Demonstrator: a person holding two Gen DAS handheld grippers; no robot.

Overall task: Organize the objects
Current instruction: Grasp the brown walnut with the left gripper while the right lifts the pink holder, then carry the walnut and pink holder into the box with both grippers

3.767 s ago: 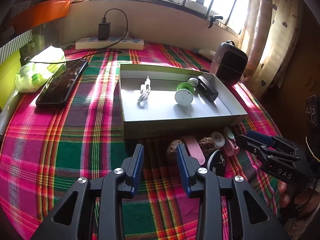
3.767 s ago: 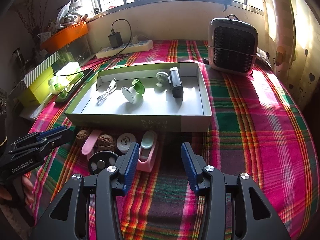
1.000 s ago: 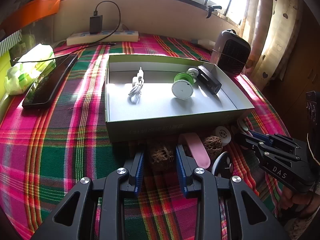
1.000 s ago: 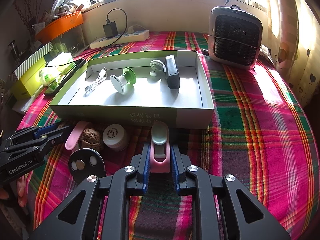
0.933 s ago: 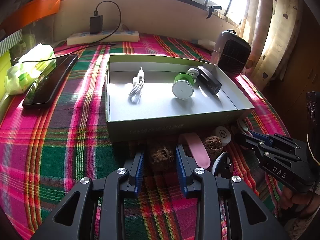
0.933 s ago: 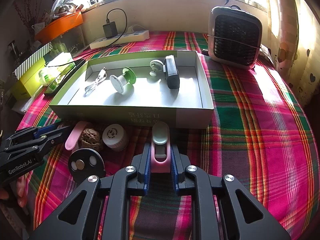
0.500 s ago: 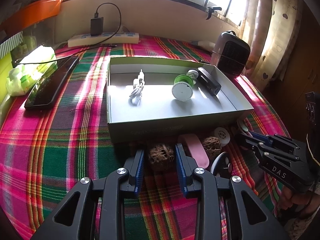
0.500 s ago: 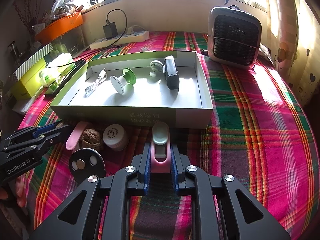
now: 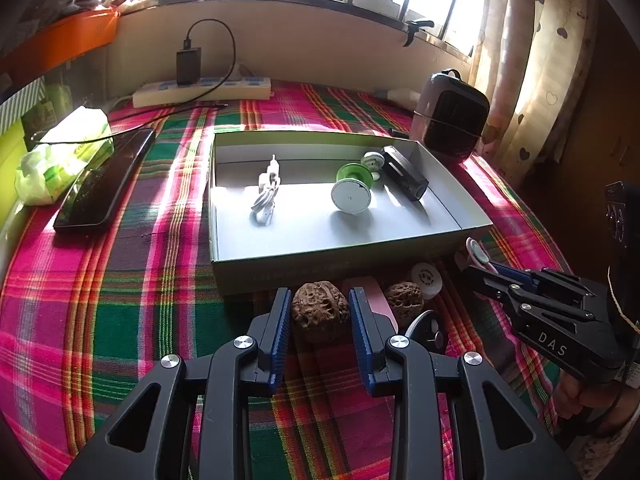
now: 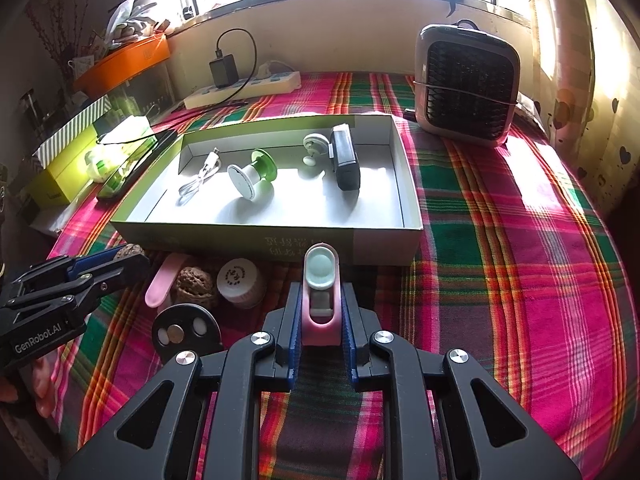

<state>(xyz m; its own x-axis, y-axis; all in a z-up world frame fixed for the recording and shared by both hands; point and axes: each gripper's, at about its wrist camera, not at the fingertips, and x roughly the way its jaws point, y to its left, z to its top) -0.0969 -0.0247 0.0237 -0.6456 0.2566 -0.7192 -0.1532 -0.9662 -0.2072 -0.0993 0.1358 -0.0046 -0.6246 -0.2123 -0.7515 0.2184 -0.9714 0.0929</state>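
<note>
The left gripper [image 9: 319,312] pinches a bumpy brown walnut [image 9: 319,316] between its blue pads, just in front of the near wall of the open grey box [image 9: 280,270]. The right gripper [image 10: 320,312] is pressed tight on a pink gadget with a pale green top [image 10: 321,296], also just in front of the box. From the pink gadget, a second walnut [image 10: 194,282] and a white round cap [image 10: 239,278] sit at about nine o'clock on the plaid cloth [image 10: 500,260]. A black disc [image 10: 186,330] lies at about eight o'clock. Inside the box are a white cable [image 10: 200,180], a green and white spool [image 10: 252,174] and a black block [image 10: 345,156].
</note>
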